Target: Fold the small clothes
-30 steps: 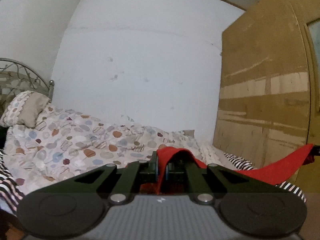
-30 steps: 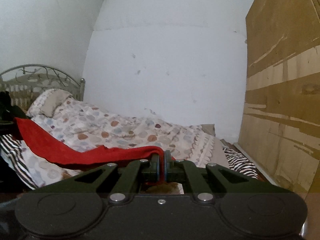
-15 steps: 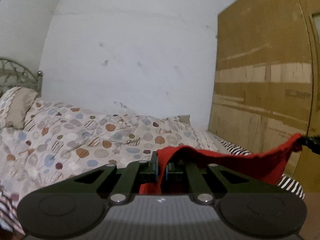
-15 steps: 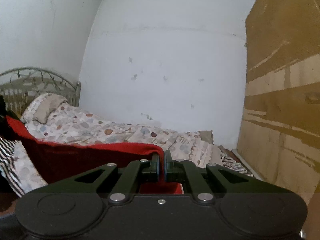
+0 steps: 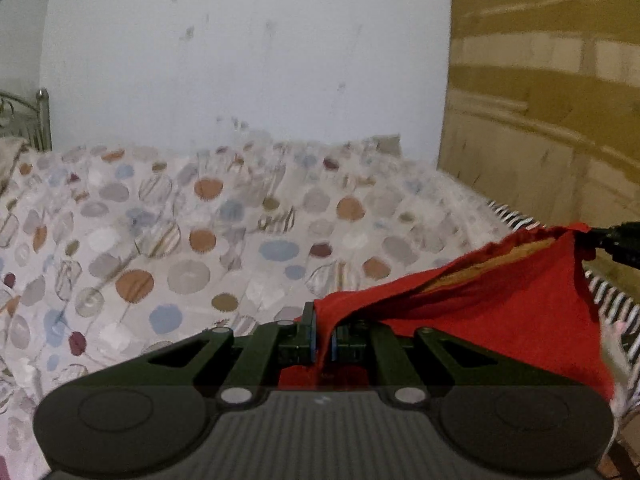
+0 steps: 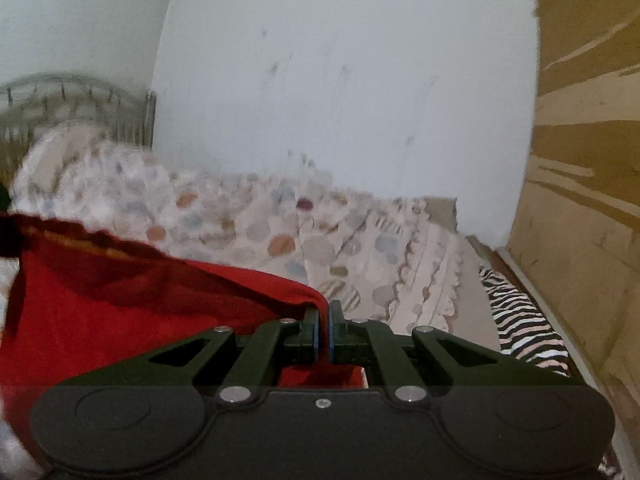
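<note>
A small red garment (image 5: 500, 312) hangs stretched in the air between both grippers, above the bed. My left gripper (image 5: 323, 334) is shut on its left top corner; the cloth runs right to the other gripper's dark tip (image 5: 616, 236) at the frame edge. In the right wrist view my right gripper (image 6: 323, 330) is shut on the right top corner of the red garment (image 6: 120, 312), which spreads away to the left. Its top edge gapes a little, showing an orange inner band. The lower part of the garment is hidden behind the gripper bodies.
A bed with a dotted quilt (image 5: 192, 240) lies ahead and below. A zebra-striped cloth (image 6: 520, 328) lies along its right side, next to a brown wooden panel (image 6: 580, 200). A metal headboard (image 6: 72, 108) and pillow stand far left, a white wall (image 5: 240, 48) behind.
Both grippers have moved forward over the bed and tilted down with the garment held taut between them; the quilt now fills more of each view. Both views are blurred by motion.
</note>
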{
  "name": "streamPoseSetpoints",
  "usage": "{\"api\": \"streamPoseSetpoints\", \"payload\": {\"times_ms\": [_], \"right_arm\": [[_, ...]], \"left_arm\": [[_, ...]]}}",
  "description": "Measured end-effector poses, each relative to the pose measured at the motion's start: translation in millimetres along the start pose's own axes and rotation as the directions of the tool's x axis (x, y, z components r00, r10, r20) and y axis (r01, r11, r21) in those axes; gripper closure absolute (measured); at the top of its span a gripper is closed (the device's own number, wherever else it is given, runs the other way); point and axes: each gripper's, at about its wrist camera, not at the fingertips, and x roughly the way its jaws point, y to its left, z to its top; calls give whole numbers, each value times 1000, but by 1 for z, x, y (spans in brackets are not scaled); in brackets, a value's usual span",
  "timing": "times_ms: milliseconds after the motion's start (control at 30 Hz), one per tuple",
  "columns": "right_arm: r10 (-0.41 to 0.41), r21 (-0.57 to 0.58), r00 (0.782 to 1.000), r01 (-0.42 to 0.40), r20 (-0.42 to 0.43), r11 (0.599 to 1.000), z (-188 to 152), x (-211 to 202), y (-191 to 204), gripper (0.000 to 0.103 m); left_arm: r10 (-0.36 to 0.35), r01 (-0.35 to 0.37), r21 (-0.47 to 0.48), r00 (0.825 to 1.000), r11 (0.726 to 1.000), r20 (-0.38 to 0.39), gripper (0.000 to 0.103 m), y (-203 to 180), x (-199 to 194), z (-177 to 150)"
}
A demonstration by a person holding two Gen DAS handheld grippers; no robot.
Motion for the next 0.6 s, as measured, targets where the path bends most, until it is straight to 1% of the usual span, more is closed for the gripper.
{"api": "streamPoseSetpoints", "payload": {"times_ms": [133, 300, 467, 533, 600], "right_arm": [[7, -23, 997, -8, -80, 1000, -7, 61, 0, 100], [6, -36, 987, -12, -160, 999, -23, 111, 3, 99], [2, -21, 976, -6, -216, 1000, -39, 134, -2, 99], [9, -12, 971, -13, -240, 1000, -45, 141, -5, 98], [11, -17, 968, -16, -252, 1000, -48, 144, -6, 97]], "left_arm": [[12, -13, -10, 998, 1000, -64, 97, 13, 46, -3], [6, -7, -9, 992, 1000, -129, 97, 20, 91, -10], [-6, 3, -20, 986, 1000, -169, 96, 24, 118, -16], [-10, 7, -16, 984, 1000, -179, 96, 24, 121, -17], [-33, 28, -27, 981, 999, -192, 95, 27, 123, -17]]}}
